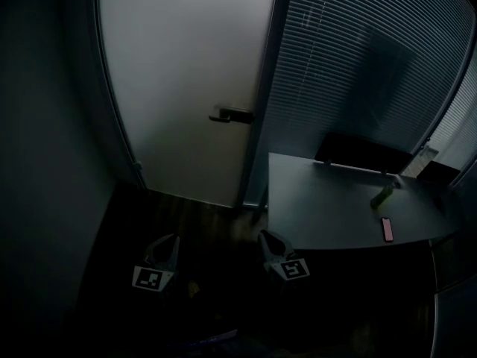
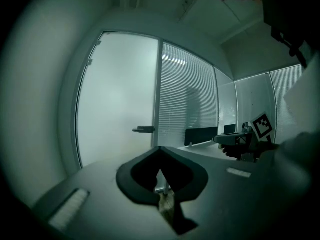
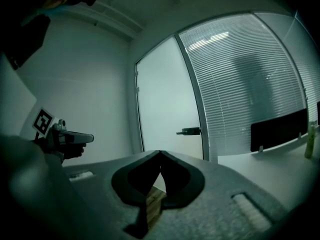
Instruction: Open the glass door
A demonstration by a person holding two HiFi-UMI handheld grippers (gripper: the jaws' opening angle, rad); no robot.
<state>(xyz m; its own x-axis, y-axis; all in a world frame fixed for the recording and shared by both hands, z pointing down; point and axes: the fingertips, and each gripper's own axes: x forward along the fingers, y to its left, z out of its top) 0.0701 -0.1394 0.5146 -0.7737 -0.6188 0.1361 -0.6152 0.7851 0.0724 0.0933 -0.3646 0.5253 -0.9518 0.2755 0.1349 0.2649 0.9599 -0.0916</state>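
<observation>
The frosted glass door (image 1: 179,88) stands ahead of me, closed in its frame as far as the dim light lets me judge. Its dark lever handle (image 1: 231,115), on the door's right edge, is untouched. Nothing of the opening is done yet: I have to reach the handle, press it and swing the door. My left gripper (image 1: 167,242) and right gripper (image 1: 267,237) hang low, well short of the door, both clenched tight with nothing between the jaws. A grey bench (image 1: 328,207) sits to the right.
</observation>
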